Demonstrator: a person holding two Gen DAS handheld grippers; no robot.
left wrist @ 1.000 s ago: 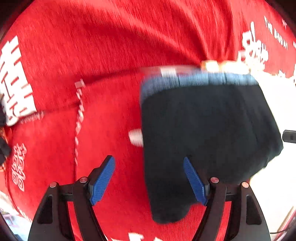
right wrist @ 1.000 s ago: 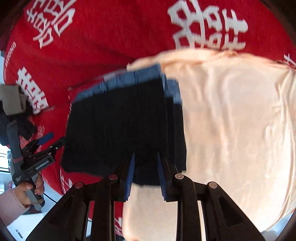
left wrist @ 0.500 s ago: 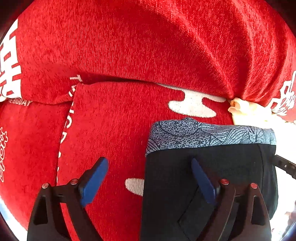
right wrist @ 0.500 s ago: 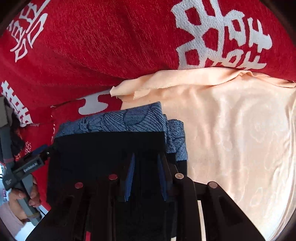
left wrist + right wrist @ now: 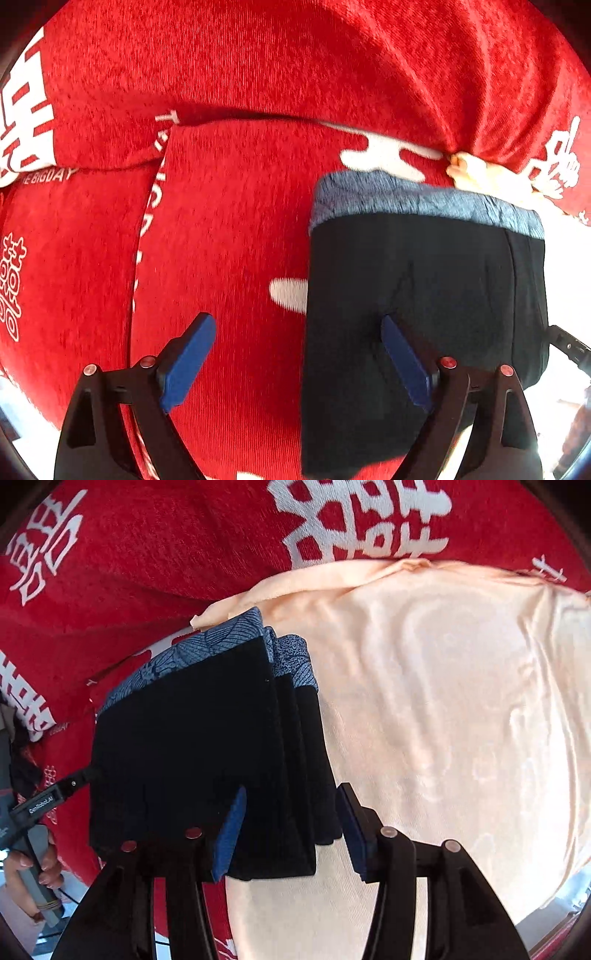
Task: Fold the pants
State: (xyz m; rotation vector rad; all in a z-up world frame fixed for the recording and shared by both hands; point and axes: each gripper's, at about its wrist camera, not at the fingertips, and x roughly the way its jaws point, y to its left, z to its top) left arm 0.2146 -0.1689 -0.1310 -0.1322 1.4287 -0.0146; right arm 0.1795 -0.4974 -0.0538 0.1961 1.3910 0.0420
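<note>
though folded, the pants are not yet let alone

as the dark pants (image 5: 207, 746) lie stacked on the red cover (image 5: 236, 229) beside a peach cloth (image 5: 443, 709), folding is judged nearly done; the left gripper (image 5: 295, 354) and the right gripper (image 5: 288, 823) are both seen spread apart, clamped on nothing; only withdrawal is judged left.

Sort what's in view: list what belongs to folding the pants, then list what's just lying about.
Part of the job:
- folded dark pants with blue patterned waistband
- left gripper, open
- right gripper, open

Just lying about:
- peach cloth, partly under the pants
- red cover with white lettering
</note>
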